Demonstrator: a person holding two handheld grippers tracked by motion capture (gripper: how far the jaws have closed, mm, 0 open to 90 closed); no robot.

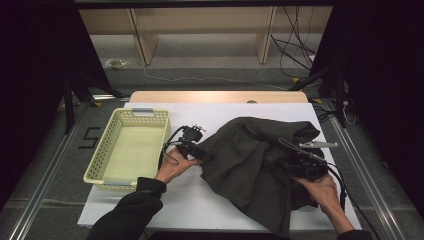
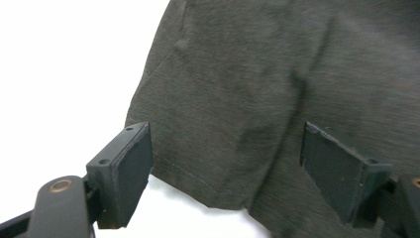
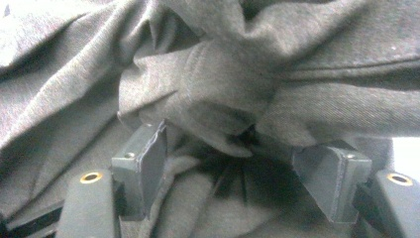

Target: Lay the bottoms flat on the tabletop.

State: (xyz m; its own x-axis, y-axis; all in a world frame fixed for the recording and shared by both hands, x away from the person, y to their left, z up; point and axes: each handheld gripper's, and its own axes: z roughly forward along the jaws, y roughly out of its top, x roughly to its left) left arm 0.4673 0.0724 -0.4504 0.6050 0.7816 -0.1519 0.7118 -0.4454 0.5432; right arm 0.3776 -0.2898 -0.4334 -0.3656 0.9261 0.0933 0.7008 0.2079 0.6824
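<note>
We find a dark olive garment [image 1: 252,160] lying crumpled on the white desk [image 1: 200,200], spread over its right half from near the middle to the right edge. A pale yellow perforated basket [image 1: 107,162] stands on the left part of the desk, apart from the garment.

We note the left gripper [image 1: 202,154] at the garment's left edge, held by the left hand [image 1: 175,167], whose dark sleeve [image 1: 130,212] enters from the bottom. In the left gripper view, its jaws stand spread, one over bare desk and the other over cloth, with the garment's hemmed corner [image 2: 218,196] lying between them; the pads do not press on it.

We note the right gripper [image 1: 295,162] resting on the right part of the garment, held by the right hand [image 1: 322,192]. In the right gripper view, its jaws are likewise spread, with a bunched fold of cloth [image 3: 213,99] just beyond and between them; cloth lies against the left pad, yet nothing is pinched.

A cable [image 1: 342,187] trails from the right gripper towards the desk's near edge.
</note>
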